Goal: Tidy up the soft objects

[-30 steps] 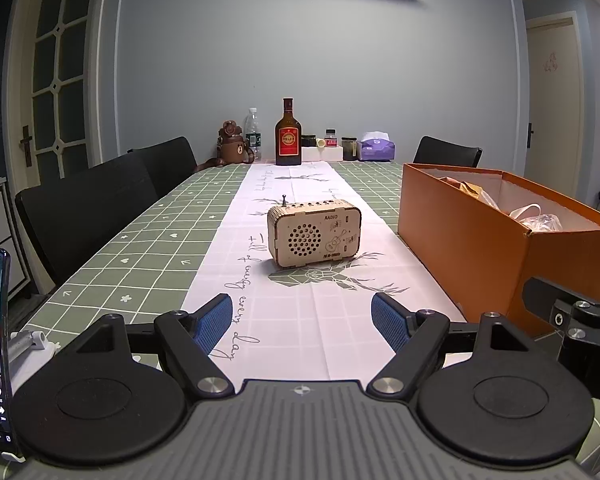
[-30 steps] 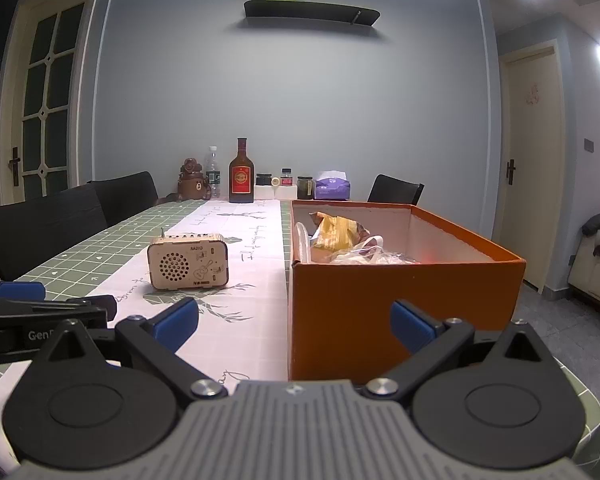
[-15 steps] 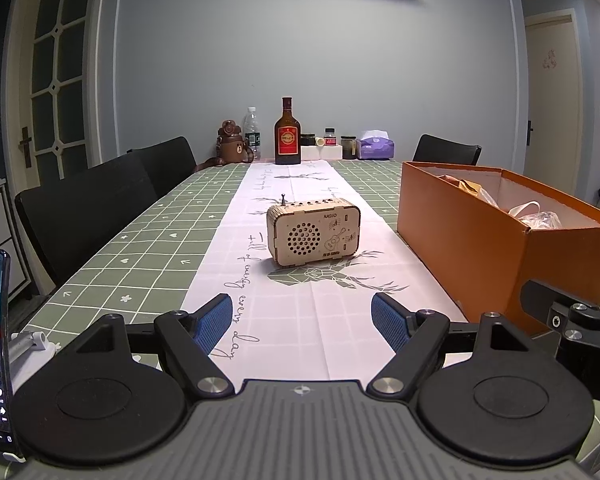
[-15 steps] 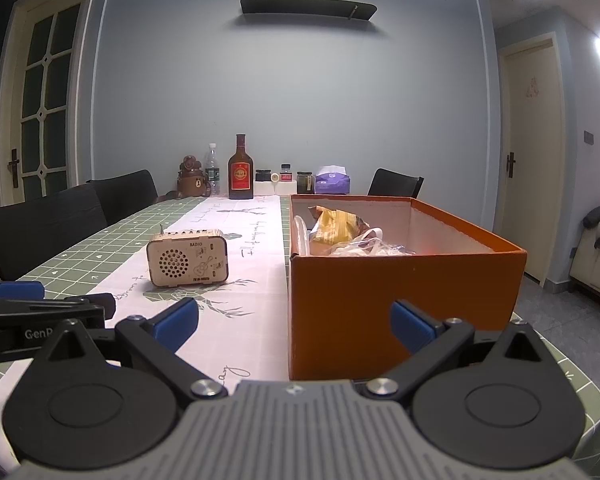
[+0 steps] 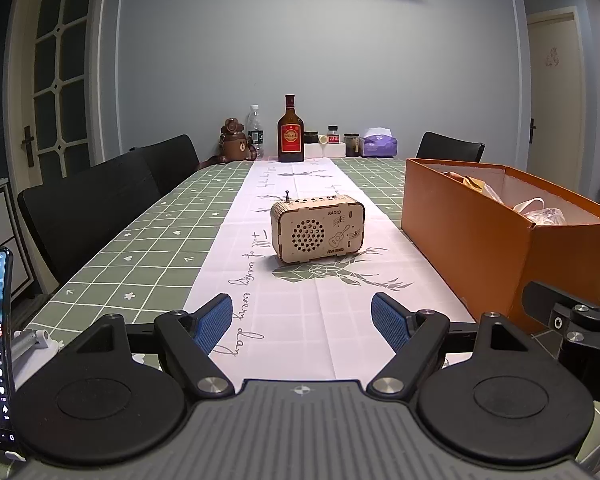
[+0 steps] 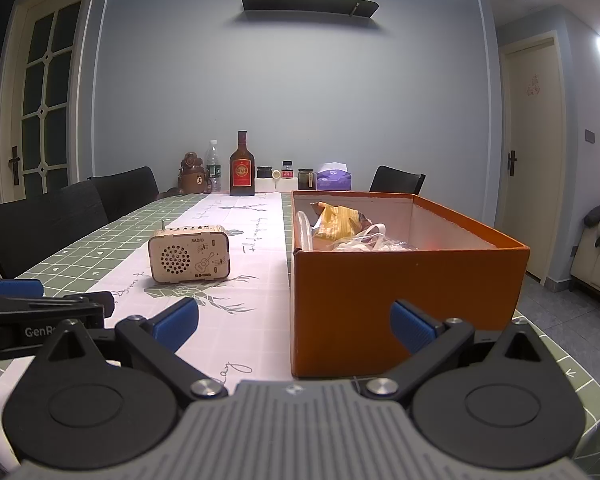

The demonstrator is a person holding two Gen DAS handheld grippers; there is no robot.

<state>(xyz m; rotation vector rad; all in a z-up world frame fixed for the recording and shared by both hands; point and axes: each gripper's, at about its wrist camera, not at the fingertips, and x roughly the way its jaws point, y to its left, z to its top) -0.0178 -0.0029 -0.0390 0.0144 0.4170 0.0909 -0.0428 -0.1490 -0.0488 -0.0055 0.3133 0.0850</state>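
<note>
both claws hang low over the near end of the table (image 5: 148, 248), spread wide and holding nothing. my left claw (image 5: 302, 322) faces the wooden radio (image 5: 318, 229); my right claw (image 6: 294, 322) sits just before the orange box (image 6: 408, 300), touching nothing. the soft things, a yellow snack bag (image 6: 338, 220) and clear plastic bags (image 6: 370, 242), already lie inside that box. to go on well, i'd lift above the rim before reaching in, and pinch crinkly plastic gently.
</note>
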